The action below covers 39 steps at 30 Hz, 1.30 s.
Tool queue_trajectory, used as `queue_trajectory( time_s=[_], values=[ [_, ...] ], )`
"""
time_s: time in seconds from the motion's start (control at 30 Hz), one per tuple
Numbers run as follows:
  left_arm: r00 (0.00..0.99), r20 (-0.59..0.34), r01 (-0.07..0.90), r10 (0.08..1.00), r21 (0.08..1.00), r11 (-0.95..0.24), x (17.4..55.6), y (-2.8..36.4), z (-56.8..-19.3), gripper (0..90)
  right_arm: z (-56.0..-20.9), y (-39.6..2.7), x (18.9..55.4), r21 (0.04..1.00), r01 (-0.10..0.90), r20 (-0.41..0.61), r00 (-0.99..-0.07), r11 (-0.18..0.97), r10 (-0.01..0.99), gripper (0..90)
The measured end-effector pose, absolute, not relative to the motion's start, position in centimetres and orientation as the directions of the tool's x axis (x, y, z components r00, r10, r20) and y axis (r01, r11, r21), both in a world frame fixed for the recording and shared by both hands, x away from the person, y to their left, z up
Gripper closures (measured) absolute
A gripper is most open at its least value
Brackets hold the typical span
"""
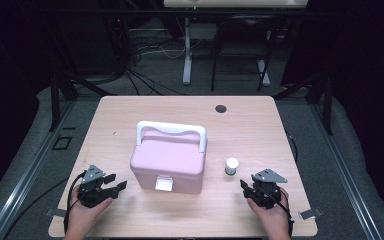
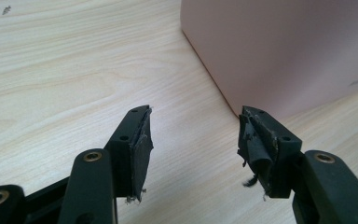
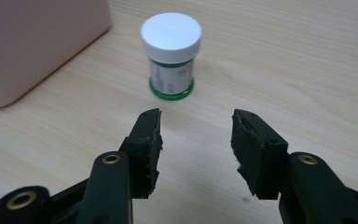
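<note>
On the table's (image 1: 130, 107) near left edge, the left gripper (image 1: 115, 182) rests with jaws spread, holding nothing, just beside the pink box (image 1: 169, 160). Right of the box stands a small white-capped jar (image 1: 231, 166), its label probably green-trimmed. Nearby, the right gripper (image 1: 243, 186) gapes empty, facing it.

left gripper (image 1: 111, 183): black, grey three-cornered plate, cable | right gripper (image 1: 247, 189): black | fingers (image 3: 148, 150): frayed pads, brass rivets

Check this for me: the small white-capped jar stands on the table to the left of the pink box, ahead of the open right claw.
Wrong side. The jar stands right of the pink box, as the high view shows. The rest holds: it is upright on the table, ahead of the open right claw.
</note>
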<state>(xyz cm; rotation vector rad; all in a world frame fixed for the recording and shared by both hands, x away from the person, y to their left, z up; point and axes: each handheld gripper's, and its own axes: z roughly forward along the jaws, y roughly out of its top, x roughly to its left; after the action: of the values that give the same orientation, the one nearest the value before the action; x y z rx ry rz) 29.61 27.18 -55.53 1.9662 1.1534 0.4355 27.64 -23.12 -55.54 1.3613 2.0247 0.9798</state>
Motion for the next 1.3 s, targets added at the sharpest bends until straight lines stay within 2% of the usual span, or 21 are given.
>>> queue_trajectory(
  time_s=[0.2,0.43,0.5,0.57,0.83,0.87,1.07,1.3],
  values=[
    [0.535,-0.148,0.580,0.831,0.780,-0.235,30.0,26.7,-55.6,44.1,-55.2,-22.3,27.3,0.808,0.532,-0.014,-0.411,0.253,0.911,52.0],
    [0.522,-0.189,0.587,0.832,0.787,-0.190,30.3,26.8,-55.7,44.9,-55.6,-21.7,27.5,0.802,0.545,0.016,-0.427,0.243,0.904,54.2],
    [0.513,-0.174,0.585,0.841,0.788,-0.193,30.4,26.8,-55.8,47.2,-55.3,-21.4,27.5,0.811,0.533,0.015,-0.429,0.239,0.903,55.6],
    [0.515,-0.189,0.587,0.836,0.788,-0.184,30.5,26.8,-55.7,55.1,-55.3,-21.3,27.6,0.813,0.533,0.019,-0.428,0.235,0.904,57.8],
    [0.520,-0.183,0.592,0.835,0.781,-0.197,31.3,26.7,-55.5,65.5,-55.4,-20.4,28.2,0.807,0.536,0.009,-0.432,0.248,0.902,64.9],
    [0.524,-0.185,0.593,0.831,0.780,-0.200,31.5,26.7,-55.6,70.6,-55.3,-20.2,28.2,0.809,0.531,0.005,-0.435,0.252,0.901,65.9],
    [0.508,-0.175,0.590,0.843,0.784,-0.192,32.5,26.6,-55.5,75.9,-55.2,-19.6,28.0,0.816,0.513,-0.001,-0.458,0.265,0.889,67.0],
    [0.537,-0.181,0.576,0.824,0.792,-0.201,33.2,25.4,-55.3,81.0,-55.0,-19.0,28.1,0.818,0.515,0.027,-0.477,0.254,0.878,68.0]
  ],
)
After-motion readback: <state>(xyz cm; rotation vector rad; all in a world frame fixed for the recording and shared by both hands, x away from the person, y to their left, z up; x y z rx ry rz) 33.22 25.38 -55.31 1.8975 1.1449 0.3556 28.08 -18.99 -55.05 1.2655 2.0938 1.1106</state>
